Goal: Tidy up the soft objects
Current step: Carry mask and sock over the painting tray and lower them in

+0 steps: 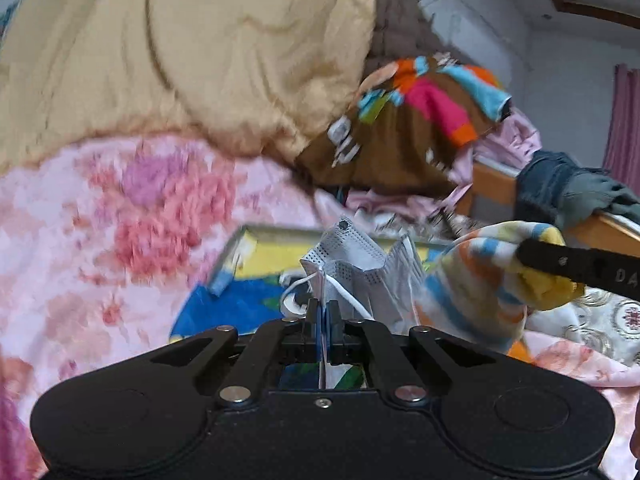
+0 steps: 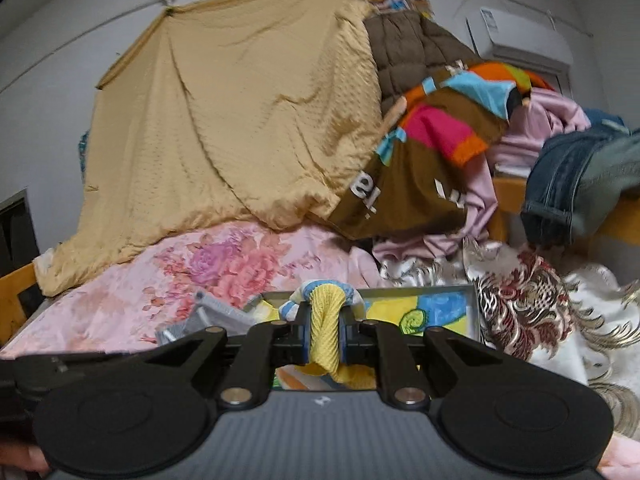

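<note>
Currently | left gripper (image 1: 322, 312) fingers fully closed, pinching grey face mask (image 1: 360, 258) over tray (image 2: 473, 312) | right gripper (image 2: 325, 334) fingers clamp striped sock (image 2: 325, 320) beside mask, likely for sorting.

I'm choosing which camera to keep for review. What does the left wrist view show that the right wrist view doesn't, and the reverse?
Only the left wrist view shows the left tool shut on the grey face mask's strap. Only the right wrist view shows the wall air conditioner and the right tool gripping the striped sock's yellow end head-on. Both show sock, mask, tan blanket, painted tray and jeans.
</note>
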`<state>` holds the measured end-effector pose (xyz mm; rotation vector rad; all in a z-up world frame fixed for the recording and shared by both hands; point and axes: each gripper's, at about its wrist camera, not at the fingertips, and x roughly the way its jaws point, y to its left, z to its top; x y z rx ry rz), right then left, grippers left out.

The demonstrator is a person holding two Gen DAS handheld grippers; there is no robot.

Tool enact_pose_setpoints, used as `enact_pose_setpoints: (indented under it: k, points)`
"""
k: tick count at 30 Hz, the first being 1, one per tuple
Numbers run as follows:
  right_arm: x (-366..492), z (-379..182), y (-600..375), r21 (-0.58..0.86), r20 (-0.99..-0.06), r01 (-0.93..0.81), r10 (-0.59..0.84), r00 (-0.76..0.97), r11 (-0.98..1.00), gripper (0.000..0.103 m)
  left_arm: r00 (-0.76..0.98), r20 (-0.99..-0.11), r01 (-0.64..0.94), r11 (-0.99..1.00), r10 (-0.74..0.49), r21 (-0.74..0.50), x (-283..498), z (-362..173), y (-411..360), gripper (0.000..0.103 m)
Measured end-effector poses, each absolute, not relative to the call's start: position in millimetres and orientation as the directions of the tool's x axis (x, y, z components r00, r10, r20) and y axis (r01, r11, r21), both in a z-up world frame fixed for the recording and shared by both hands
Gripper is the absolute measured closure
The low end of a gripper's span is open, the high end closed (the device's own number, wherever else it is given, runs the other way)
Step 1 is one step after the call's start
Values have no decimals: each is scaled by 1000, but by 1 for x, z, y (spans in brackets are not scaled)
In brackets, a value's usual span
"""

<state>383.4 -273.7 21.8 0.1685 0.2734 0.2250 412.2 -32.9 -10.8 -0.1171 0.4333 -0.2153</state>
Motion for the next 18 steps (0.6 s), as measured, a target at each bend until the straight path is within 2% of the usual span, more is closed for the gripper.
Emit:
enact_pose_setpoints:
  k: [3, 7, 14, 15, 17, 18]
  points:
    - [400, 8, -274, 208, -297, -161, 219, 929, 965, 88, 864, -446, 158, 966, -235, -204, 430, -28, -23, 102]
    - [412, -9, -270, 207, -370, -111, 183, 911, 972, 87, 852, -481, 131, 974, -206, -184, 441, -45, -20, 101]
    - [418, -22, -249, 154, -428, -111, 168, 888, 982, 75, 818, -536, 129, 975, -208, -182, 452, -52, -21, 94]
    - [418, -22, -245, 136, -431, -114, 162, 887, 984, 73, 814, -539, 131, 972, -218, -195, 454, -53, -19, 94]
    - [417, -21, -240, 119, -439, -119, 159, 884, 986, 59, 809, -544, 127, 969, -224, -211, 454, -55, -17, 90]
    - [418, -21, -239, 119, -446, -122, 163, 880, 985, 56, 809, -545, 120, 970, -219, -212, 454, -54, -17, 88]
